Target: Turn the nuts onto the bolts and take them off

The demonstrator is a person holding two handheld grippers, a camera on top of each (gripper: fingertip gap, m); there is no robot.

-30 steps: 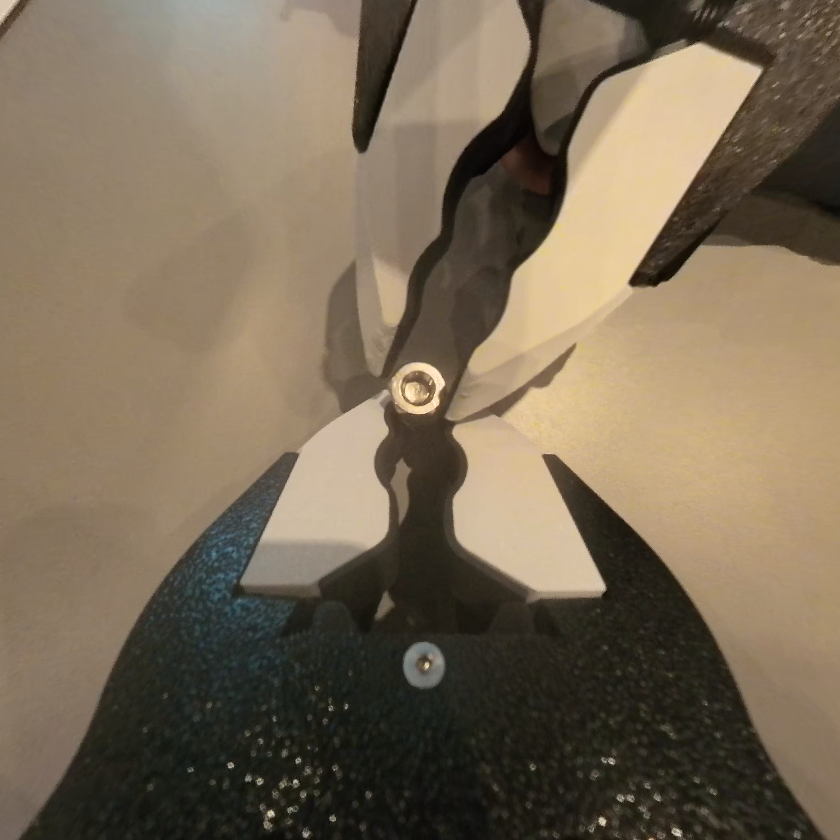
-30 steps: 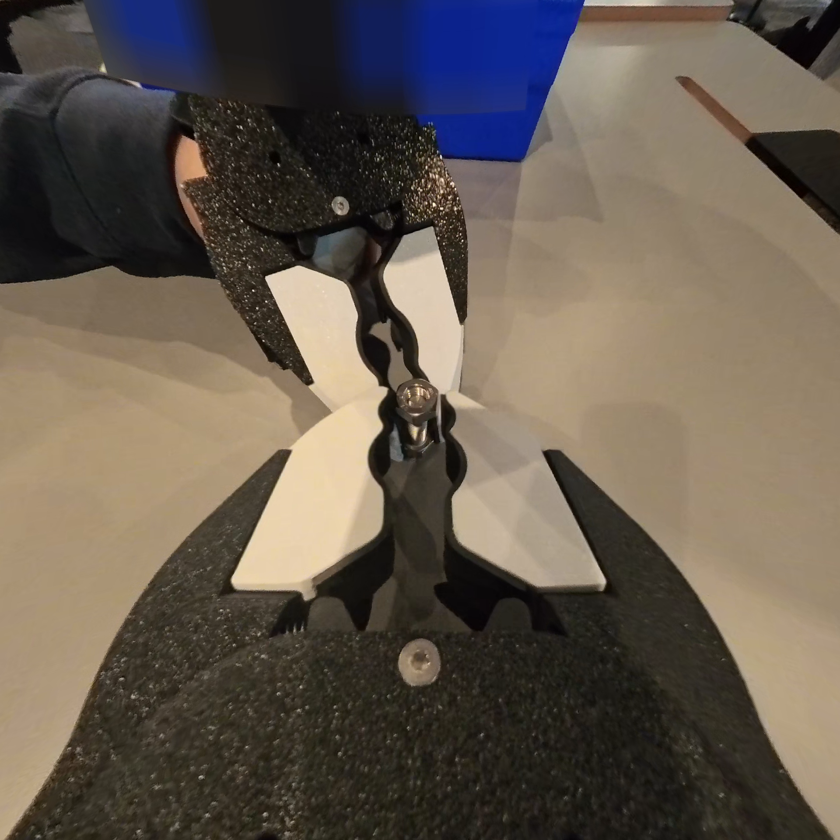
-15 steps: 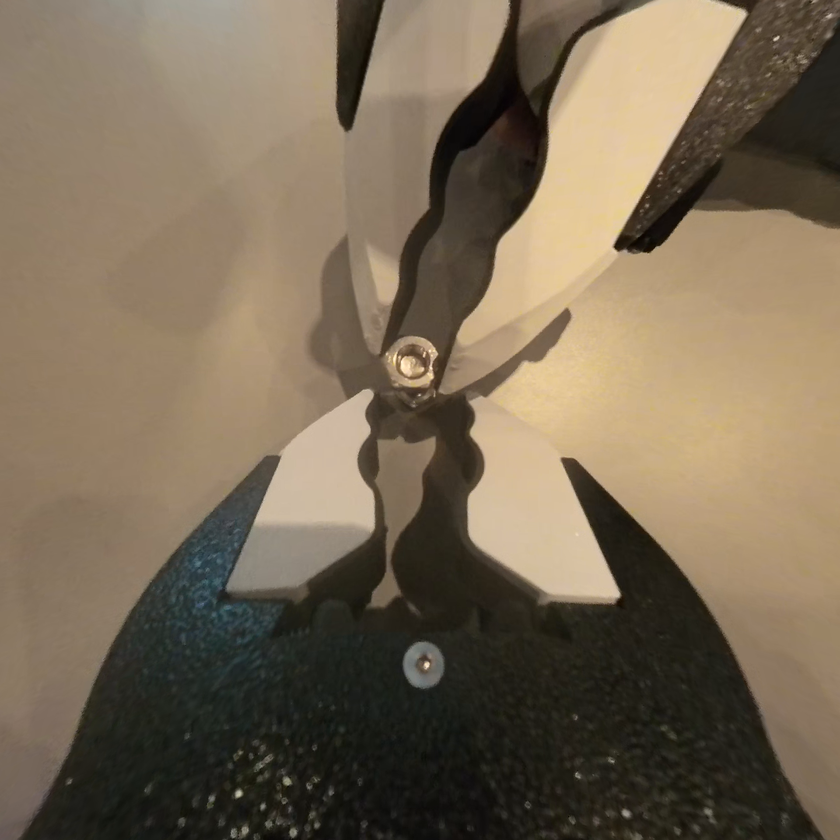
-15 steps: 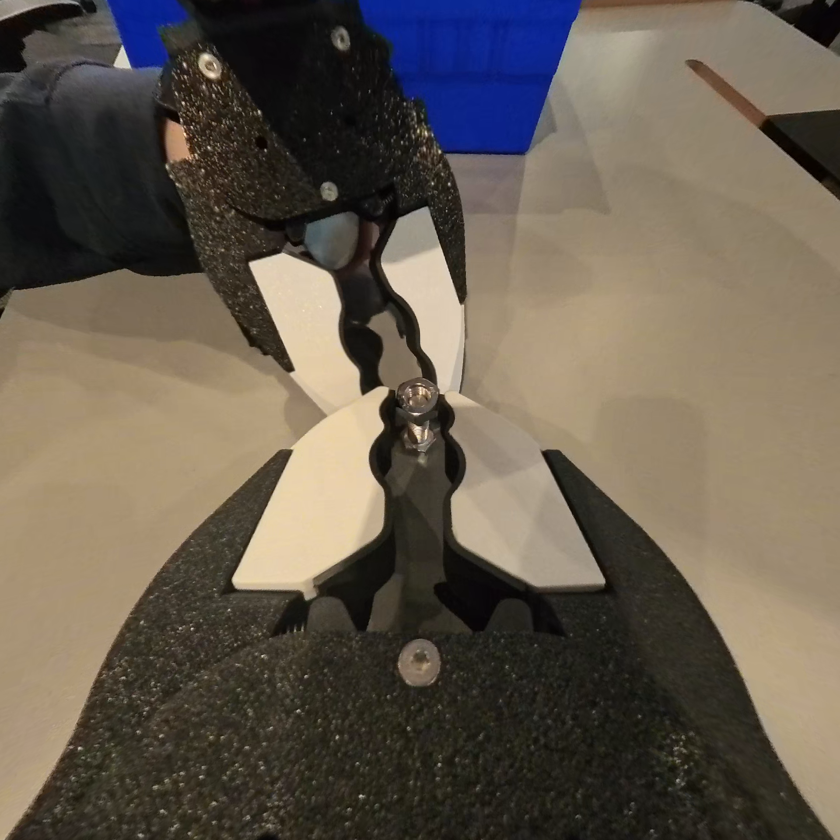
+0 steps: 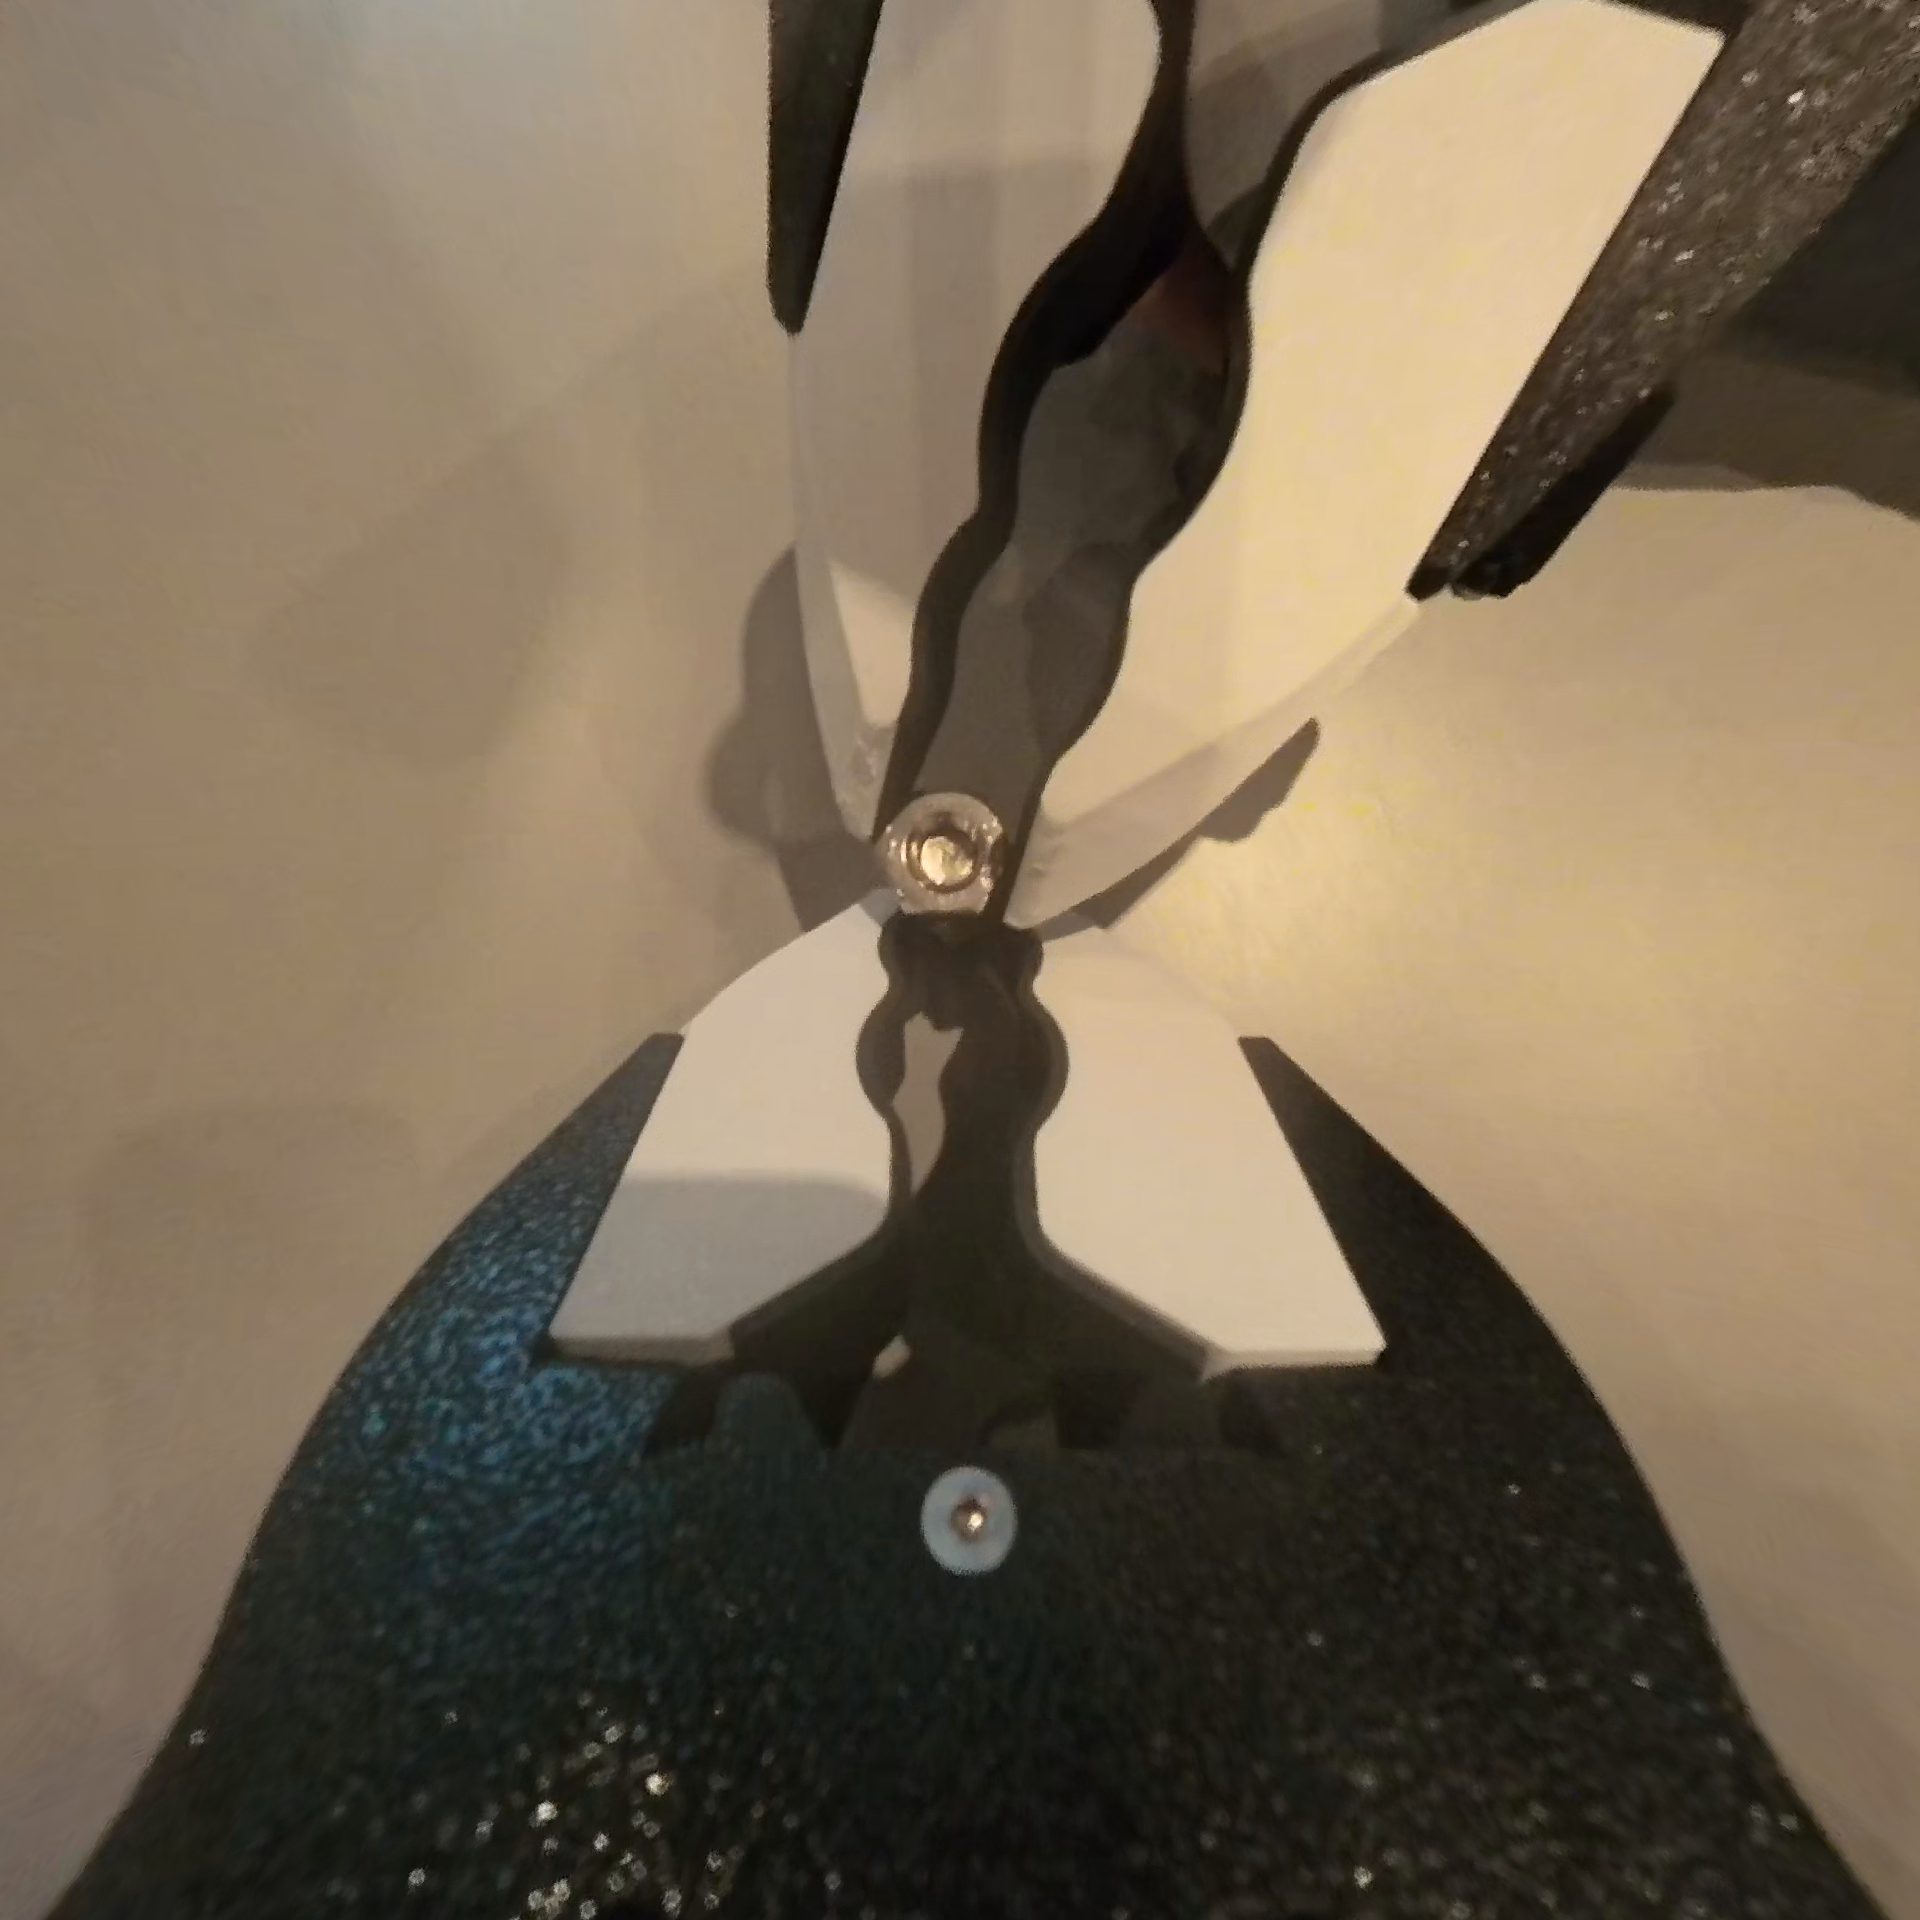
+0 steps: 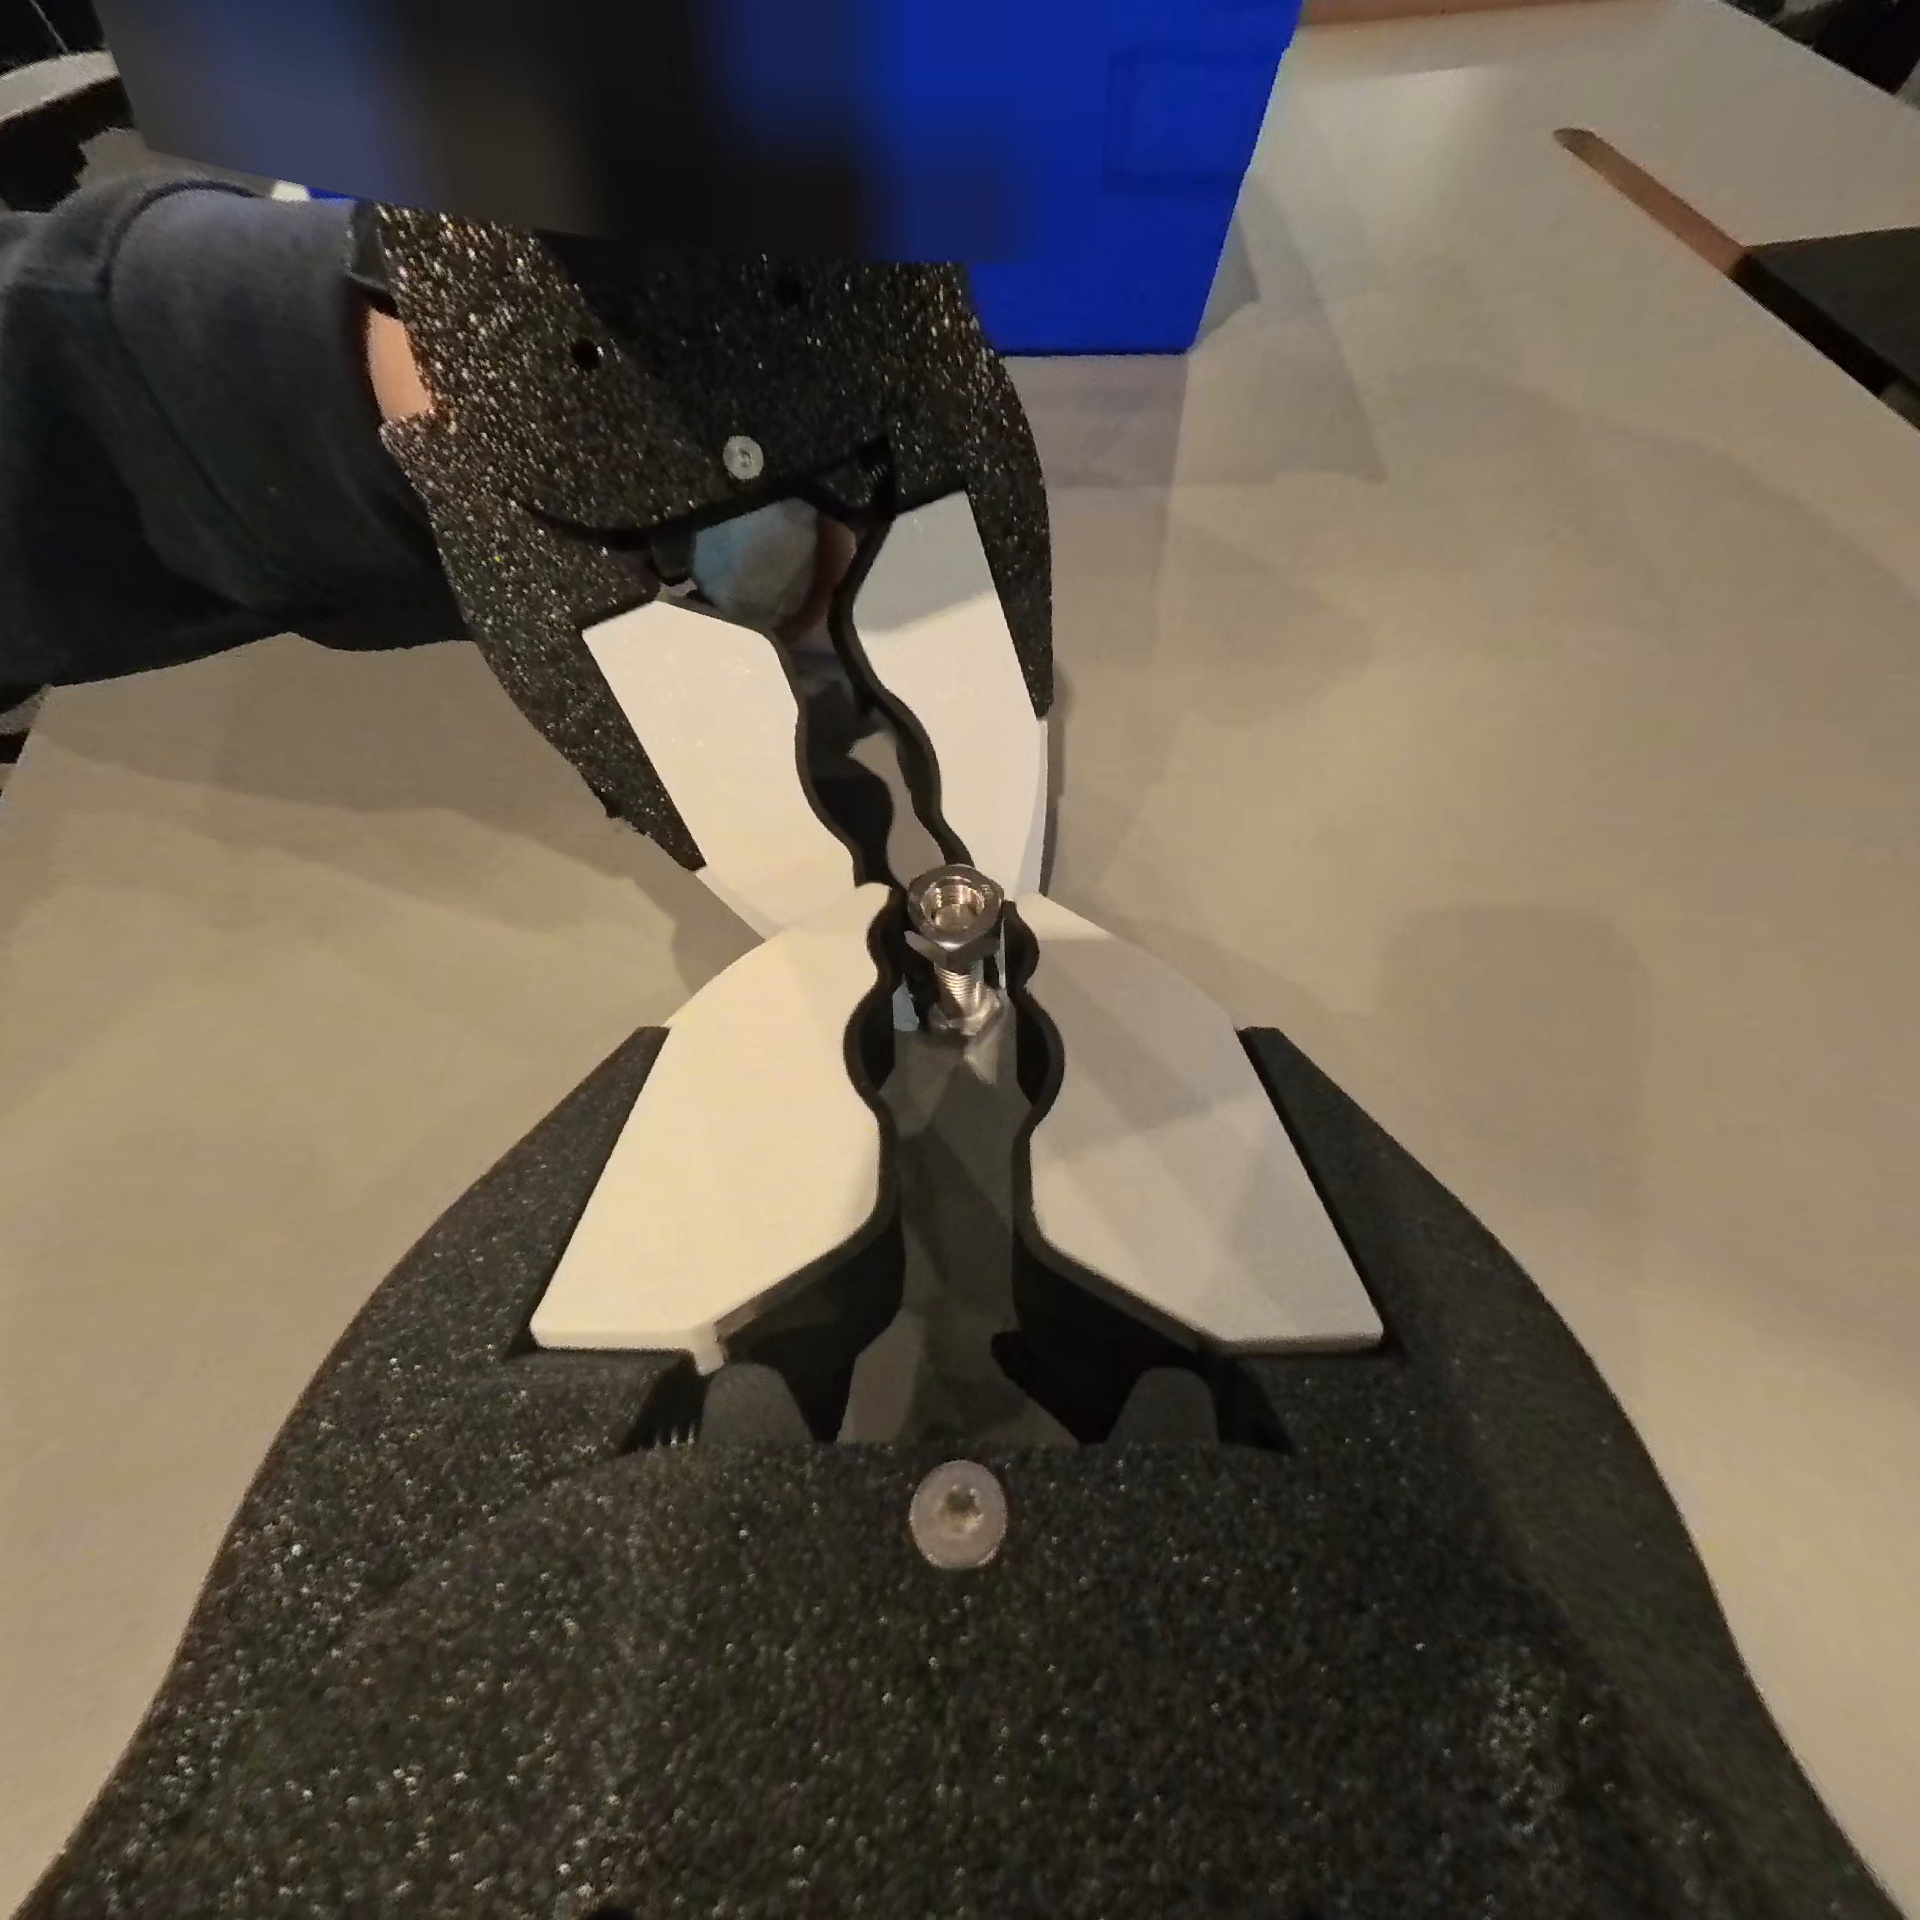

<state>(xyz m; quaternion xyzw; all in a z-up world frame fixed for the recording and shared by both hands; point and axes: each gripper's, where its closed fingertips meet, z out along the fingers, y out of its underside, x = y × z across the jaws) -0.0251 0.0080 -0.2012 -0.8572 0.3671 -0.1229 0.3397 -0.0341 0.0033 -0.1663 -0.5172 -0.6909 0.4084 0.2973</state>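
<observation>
A silver bolt (image 6: 953,902) stands upright over the grey table (image 6: 1455,727), its socket head on top. A hex nut (image 6: 951,943) sits on the thread just under the head, and bare thread shows below it. My right gripper (image 6: 953,923) is shut around the head end. My left gripper (image 6: 935,878) comes in from the far side, tip to tip with it. In the left wrist view the bolt head (image 5: 943,854) shows between the right gripper's white fingers (image 5: 1195,623). My left gripper (image 5: 951,930) is closed just beneath it, at the nut. The nut itself is in shadow there.
A blue bin (image 6: 1091,208) stands at the back of the table. A dark strip and a black object (image 6: 1829,301) lie at the far right. A person's dark sleeve (image 6: 187,416) holds the left gripper on the left. My left and right fingertips are right by each other.
The left gripper tilted up and swung back around the bolt. Its jaws loosened slightly half a second ago and have closed again. More bare thread shows under the head now.
</observation>
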